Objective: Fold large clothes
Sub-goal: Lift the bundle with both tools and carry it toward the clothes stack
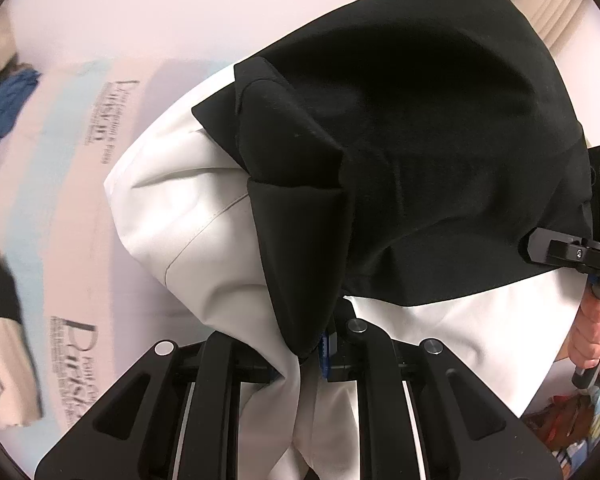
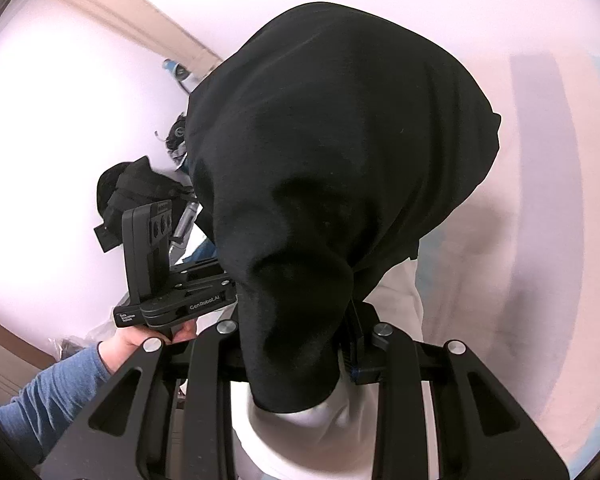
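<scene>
A large garment, black (image 1: 420, 160) with white panels (image 1: 188, 216), hangs bunched in the air over a pink printed sheet (image 1: 60, 200). My left gripper (image 1: 320, 344) is shut on a gathered fold of it, and cloth hides the fingertips. In the right wrist view the black cloth (image 2: 332, 140) drapes over my right gripper (image 2: 300, 348), which is shut on the garment, white fabric (image 2: 308, 432) spilling below. The two grippers are close together: the right one (image 1: 568, 254) shows at the left view's right edge, the left one (image 2: 176, 300) at the right view's left, held by a hand (image 2: 140, 340).
A blue clothes heap (image 1: 8, 100) and a folded black and beige stack (image 1: 4, 340) lie at the sheet's left side. Colourful packaging (image 1: 572, 420) shows at lower right. A black bag (image 2: 136, 188) sits behind the left gripper. A blue sleeve (image 2: 48, 404) enters low left.
</scene>
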`<state>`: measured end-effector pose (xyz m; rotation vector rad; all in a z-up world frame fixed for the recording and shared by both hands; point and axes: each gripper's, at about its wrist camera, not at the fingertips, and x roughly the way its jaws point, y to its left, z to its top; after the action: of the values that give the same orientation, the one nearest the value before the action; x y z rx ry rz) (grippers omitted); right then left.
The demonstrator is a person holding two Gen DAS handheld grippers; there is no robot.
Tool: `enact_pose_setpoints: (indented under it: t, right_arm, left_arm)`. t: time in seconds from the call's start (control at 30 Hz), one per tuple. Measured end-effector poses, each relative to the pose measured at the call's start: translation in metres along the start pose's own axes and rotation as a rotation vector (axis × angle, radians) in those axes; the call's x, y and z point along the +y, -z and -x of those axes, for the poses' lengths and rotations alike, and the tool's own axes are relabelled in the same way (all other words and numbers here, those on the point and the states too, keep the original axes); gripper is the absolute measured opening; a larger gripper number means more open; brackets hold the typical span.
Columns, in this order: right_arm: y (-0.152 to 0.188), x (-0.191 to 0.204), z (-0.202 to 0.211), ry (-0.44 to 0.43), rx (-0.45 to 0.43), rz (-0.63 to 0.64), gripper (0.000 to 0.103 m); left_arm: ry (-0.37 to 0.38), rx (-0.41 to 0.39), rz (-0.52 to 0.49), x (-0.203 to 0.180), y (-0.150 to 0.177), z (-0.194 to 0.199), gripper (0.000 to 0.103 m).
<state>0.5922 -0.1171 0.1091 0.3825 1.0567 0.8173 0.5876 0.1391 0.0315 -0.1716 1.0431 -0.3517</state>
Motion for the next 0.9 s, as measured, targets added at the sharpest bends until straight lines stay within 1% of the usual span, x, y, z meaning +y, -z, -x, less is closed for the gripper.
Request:
enact_pose_setpoints:
  t: [0.1, 0.23, 0.33, 0.4, 0.43, 0.53, 0.6, 0.67, 0.7, 0.83, 0.9]
  right_arm:
    - [-0.004, 0.023, -0.011, -0.016, 0.003, 0.019, 0.027]
    - [-0.01, 0.059, -0.033, -0.047, 0.018, 0.055, 0.027]
    - [-0.017, 0.096, -0.054, -0.083, 0.028, 0.086, 0.027]
    - [-0.022, 0.124, -0.066, -0.104, 0.032, 0.112, 0.027]
    - [-0.024, 0.131, -0.07, -0.111, 0.033, 0.119, 0.027]
    - [-0.033, 0.177, -0.093, -0.151, 0.041, 0.15, 0.027]
    - [-0.041, 0.21, -0.109, -0.177, 0.05, 0.18, 0.027]
    - [-0.046, 0.241, -0.121, -0.197, 0.06, 0.209, 0.027]
    - [-0.048, 0.251, -0.126, -0.204, 0.063, 0.219, 0.027]
    - [-0.056, 0.314, -0.163, -0.242, 0.095, 0.265, 0.027]
    - [-0.056, 0.338, -0.18, -0.253, 0.112, 0.29, 0.027]
  left_arm:
    - [-0.023, -0.015, 0.015, 0.022, 0.004, 0.025, 0.013]
    - [-0.074, -0.031, 0.03, 0.06, 0.011, 0.068, 0.013]
    - [-0.111, -0.048, 0.049, 0.088, 0.016, 0.1, 0.013]
    - [-0.138, -0.061, 0.06, 0.111, 0.013, 0.131, 0.013]
    - [-0.151, -0.067, 0.064, 0.122, 0.011, 0.146, 0.013]
    - [-0.199, -0.092, 0.085, 0.158, 0.015, 0.19, 0.013]
    - [-0.234, -0.105, 0.102, 0.184, 0.013, 0.225, 0.013]
    - [-0.264, -0.112, 0.109, 0.201, 0.008, 0.257, 0.013]
    - [-0.285, -0.117, 0.113, 0.215, 0.009, 0.274, 0.013]
    - [-0.332, -0.119, 0.144, 0.262, 0.02, 0.325, 0.013]
    - [-0.359, -0.113, 0.143, 0.28, 0.027, 0.343, 0.013]
